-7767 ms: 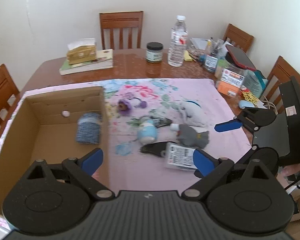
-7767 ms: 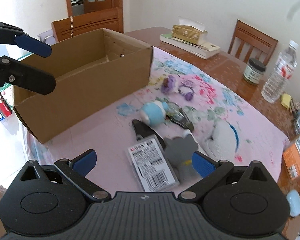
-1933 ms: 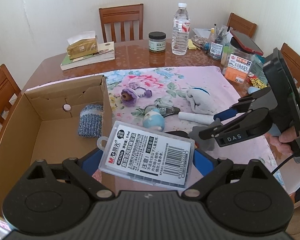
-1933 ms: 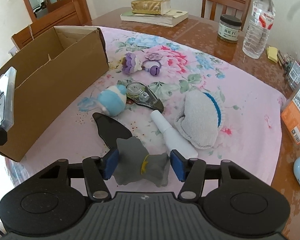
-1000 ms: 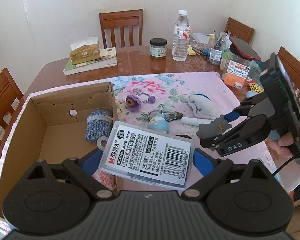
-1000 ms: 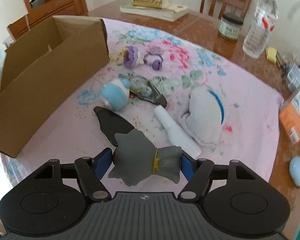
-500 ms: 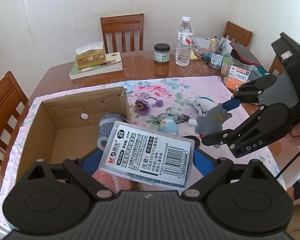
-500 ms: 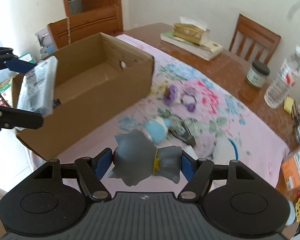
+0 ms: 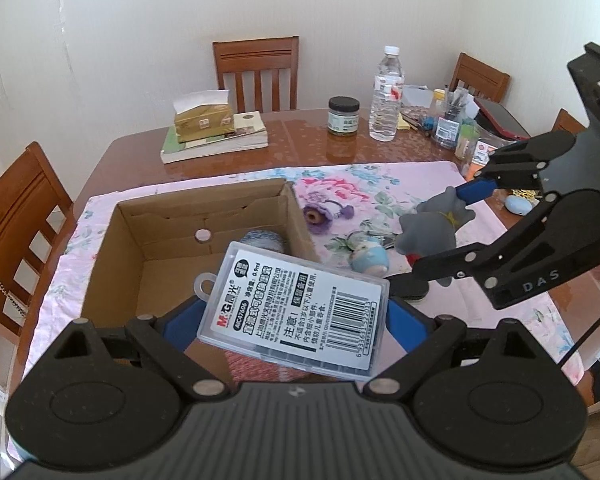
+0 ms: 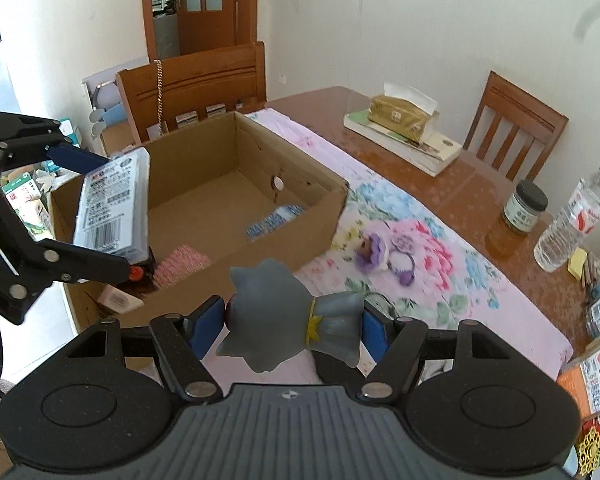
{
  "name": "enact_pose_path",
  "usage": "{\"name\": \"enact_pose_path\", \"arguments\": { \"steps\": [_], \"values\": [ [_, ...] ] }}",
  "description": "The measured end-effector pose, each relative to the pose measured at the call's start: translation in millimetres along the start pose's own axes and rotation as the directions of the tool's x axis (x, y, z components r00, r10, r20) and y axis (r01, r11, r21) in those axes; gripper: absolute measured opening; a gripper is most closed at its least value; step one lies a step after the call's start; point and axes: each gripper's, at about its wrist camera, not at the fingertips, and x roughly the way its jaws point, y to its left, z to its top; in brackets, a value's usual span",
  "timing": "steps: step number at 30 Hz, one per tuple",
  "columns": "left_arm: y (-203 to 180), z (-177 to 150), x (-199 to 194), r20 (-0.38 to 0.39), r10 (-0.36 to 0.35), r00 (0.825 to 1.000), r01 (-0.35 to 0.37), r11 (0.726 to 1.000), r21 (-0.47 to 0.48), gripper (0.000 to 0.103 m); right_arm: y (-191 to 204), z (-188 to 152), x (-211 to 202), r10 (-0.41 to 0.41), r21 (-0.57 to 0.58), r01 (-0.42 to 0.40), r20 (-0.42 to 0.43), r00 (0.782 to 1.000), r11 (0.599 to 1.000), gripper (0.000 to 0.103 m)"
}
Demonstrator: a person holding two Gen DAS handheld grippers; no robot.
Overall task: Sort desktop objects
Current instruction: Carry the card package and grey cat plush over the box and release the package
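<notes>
My left gripper is clamped on a clear plastic case with a white barcode label, a flat hard rectangle with rounded corners and a hang tab, held tilted in the air above the near end of the cardboard box. The box is open-topped, plain brown corrugated card with a round hole in its far wall. Inside it lie a blue knitted roll against the far right corner and a pink knitted piece nearer, with bare floor showing between them and to the left.

My right gripper is squeezed on a grey soft toy, smooth, spiky-edged, with a yellow band at its neck. It hangs in the air over the floral pink cloth, just right of the box's right wall.

On the cloth, right of the box, sit a purple plush flower and a pale blue round toy, near each other. The glossy wooden table shows beyond the cloth's far edge.
</notes>
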Motion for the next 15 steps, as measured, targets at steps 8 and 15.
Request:
{"name": "enact_pose_path", "arguments": {
  "steps": [8,15],
  "values": [
    [26.7,-7.5,2.2,-0.014,0.031,0.999,-0.031,0.999,-0.03,0.095,21.9,15.8,3.8,0.012,-0.031,-0.012,0.014,1.0,0.999,0.075],
    [46.9,-10.2,9.7,-0.031,0.053,0.998,-0.055,0.996,-0.064,0.095,37.9,32.3,9.0,0.031,-0.071,-0.029,0.027,0.999,0.997,0.075]
  ]
}}
